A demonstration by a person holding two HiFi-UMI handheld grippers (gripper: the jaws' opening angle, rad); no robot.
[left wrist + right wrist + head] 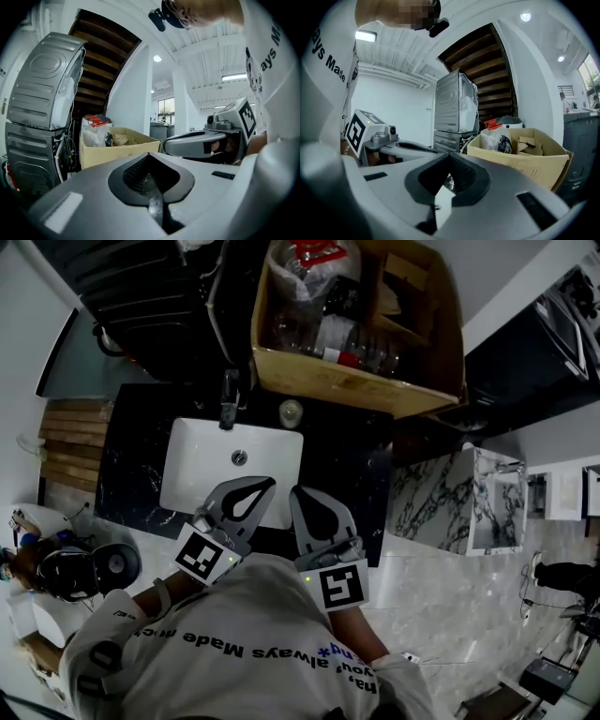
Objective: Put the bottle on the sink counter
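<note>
We are looking at clear bottles [328,334] lying bunched in the cardboard box [412,395] beyond the basin [202,474]. One small pale round thing [292,412] is standing on the dark surface [347,451] just beside the tap [228,399] (from straight above we cannot tell whether it is a bottle seen cap-on). Both claws are hovering over the near rim of the basin: the left claw [267,486] is holding its jaws pressed together on nothing, and the right claw [298,493] is likewise closed and empty. So the scene is fitting two readings: a bottle already set down by the tap with the claws drawn clear, or bottles lying in the box for the carry. Either way, we are judging that good handling means keeping both claws level and clear of the tap, and seeing that any bottle is standing squarely on flat surface, away from the basin's edge.
</note>
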